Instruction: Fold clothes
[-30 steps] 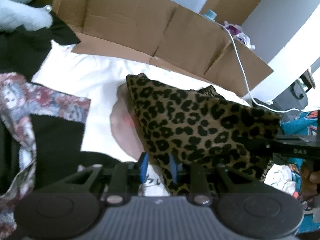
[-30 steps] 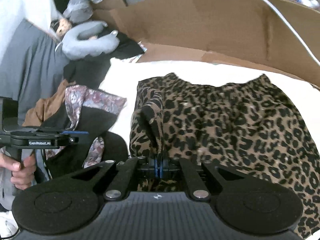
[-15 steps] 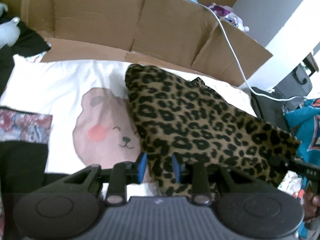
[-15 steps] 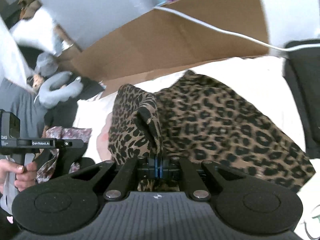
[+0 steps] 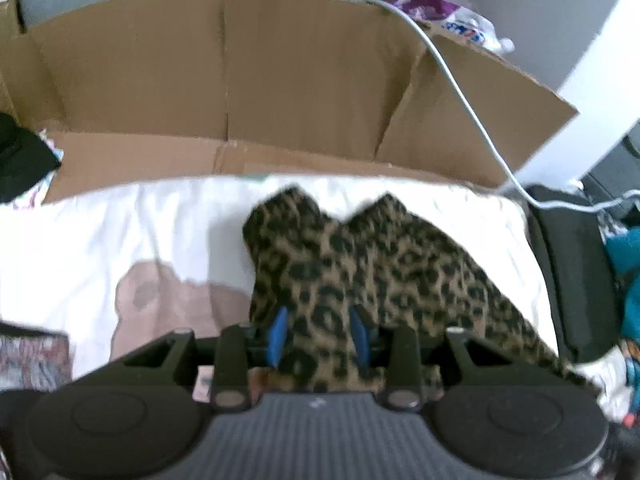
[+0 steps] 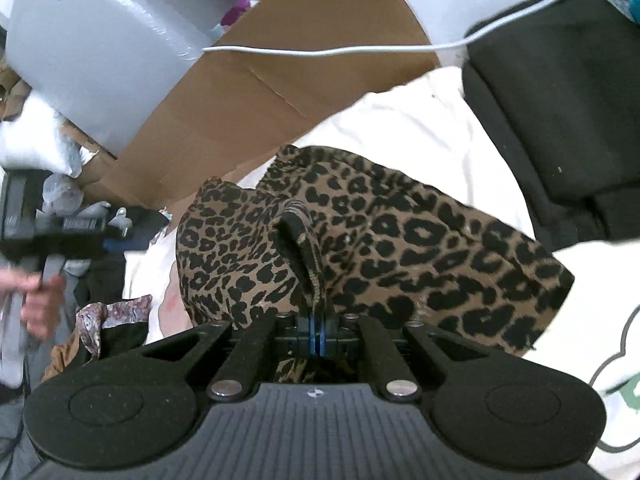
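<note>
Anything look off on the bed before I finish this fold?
The leopard-print garment lies bunched and skewed on the white sheet, with a ridge of fabric pinched up by the right gripper. A white cable trails over the cardboard behind, clear of the fold.

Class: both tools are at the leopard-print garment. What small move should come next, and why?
Probably close the left tool on the fabric: its blue pads stand apart around the leopard-print garment, while the right tool already pinches a bunched edge. Then both can carry the fold together.
</note>
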`<state>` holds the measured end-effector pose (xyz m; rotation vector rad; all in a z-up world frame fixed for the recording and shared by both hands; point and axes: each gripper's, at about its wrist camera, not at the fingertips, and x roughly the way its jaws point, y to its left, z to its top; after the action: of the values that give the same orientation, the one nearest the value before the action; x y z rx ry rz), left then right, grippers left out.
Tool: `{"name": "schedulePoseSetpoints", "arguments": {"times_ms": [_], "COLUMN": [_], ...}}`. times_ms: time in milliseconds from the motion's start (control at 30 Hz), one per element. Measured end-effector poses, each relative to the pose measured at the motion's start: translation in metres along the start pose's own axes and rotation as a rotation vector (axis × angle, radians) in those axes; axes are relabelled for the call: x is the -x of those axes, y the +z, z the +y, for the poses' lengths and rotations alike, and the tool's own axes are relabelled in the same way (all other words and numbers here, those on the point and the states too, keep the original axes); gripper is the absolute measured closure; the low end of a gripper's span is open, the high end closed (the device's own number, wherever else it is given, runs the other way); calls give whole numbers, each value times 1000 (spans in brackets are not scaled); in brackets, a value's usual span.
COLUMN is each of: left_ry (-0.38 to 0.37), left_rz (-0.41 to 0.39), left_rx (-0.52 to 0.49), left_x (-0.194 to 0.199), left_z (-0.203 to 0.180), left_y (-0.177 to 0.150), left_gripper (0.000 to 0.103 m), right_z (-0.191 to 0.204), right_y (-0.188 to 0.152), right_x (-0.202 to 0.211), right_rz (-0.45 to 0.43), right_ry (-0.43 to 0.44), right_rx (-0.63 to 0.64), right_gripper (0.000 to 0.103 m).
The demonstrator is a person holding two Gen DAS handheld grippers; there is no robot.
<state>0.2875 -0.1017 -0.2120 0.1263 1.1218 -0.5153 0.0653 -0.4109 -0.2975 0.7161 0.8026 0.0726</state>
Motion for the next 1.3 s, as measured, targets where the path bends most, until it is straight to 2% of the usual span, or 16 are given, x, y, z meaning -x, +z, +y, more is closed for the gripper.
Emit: {"name": "schedulePoseSetpoints", "arguments": {"times_ms": [200, 333, 467, 633, 900, 1200, 1300], "left_ry": [66, 116, 155, 192, 167, 108, 109], "left_rz": [-4, 12, 15, 29, 61, 83, 86], "left_rx": [6, 28, 38, 16, -52, -91, -91], "left_x": [-19, -31, -43, -59, -82, -75, -73], "left_z": [-20, -23, -22, -22, -43, -63, -63], "left_y": [41, 55, 67, 76, 70, 54, 48], "left_gripper": [62, 61, 53, 53, 53, 52, 52], "right_z": [-12, -20, -25, -33, -51, -67, -75], "right_y": [-7, -11, -14, -16, -23, -10, -7], "right_x": [3, 5, 8, 14, 20, 31, 29], "right_rz": [5, 6, 11, 13, 20, -30, -37], "right_ry": [15, 20, 22, 18, -7, -23, -31], "right_rx": [-21, -37, -42, -54, -93, -145, -168], "right_gripper": [103, 103, 103, 103, 103, 103, 103]}}
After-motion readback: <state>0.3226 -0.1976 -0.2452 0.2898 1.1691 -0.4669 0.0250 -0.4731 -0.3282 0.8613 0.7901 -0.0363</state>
